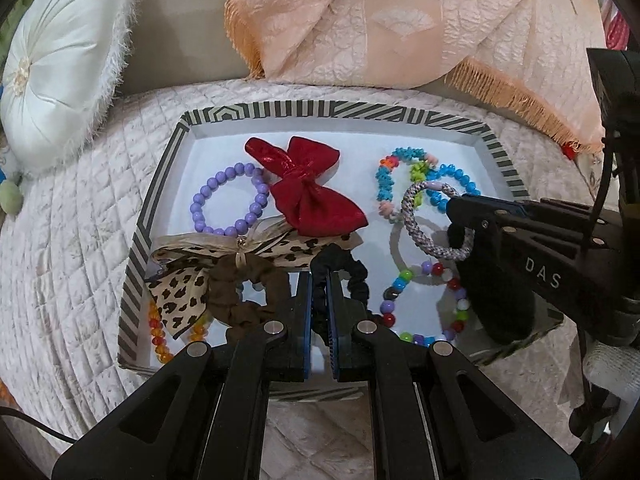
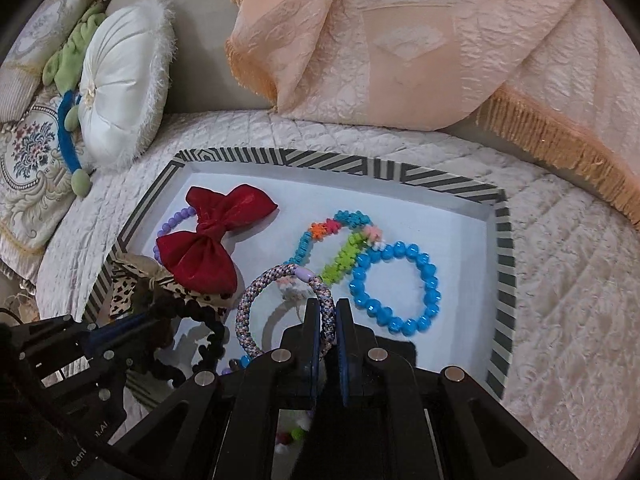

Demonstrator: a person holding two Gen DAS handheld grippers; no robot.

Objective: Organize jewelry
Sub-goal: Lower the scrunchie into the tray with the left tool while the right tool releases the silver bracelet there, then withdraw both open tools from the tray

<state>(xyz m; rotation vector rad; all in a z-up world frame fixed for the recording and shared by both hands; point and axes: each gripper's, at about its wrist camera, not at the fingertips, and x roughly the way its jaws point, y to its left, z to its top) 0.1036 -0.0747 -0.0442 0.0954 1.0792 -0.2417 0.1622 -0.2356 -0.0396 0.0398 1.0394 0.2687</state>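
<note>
Left gripper clamped on black scrunchie at the near edge of the striped tray. Right gripper clamped on braided hair tie, held upright above tray center, clear of the floor. Red bow toward the far-left corner, over the purple bead bracelet. Blue bead bracelet by the right edge.

White lettering "DAS" is printed on the black body of the right claw. Partial white lettering on the left claw body is illegible.
</note>
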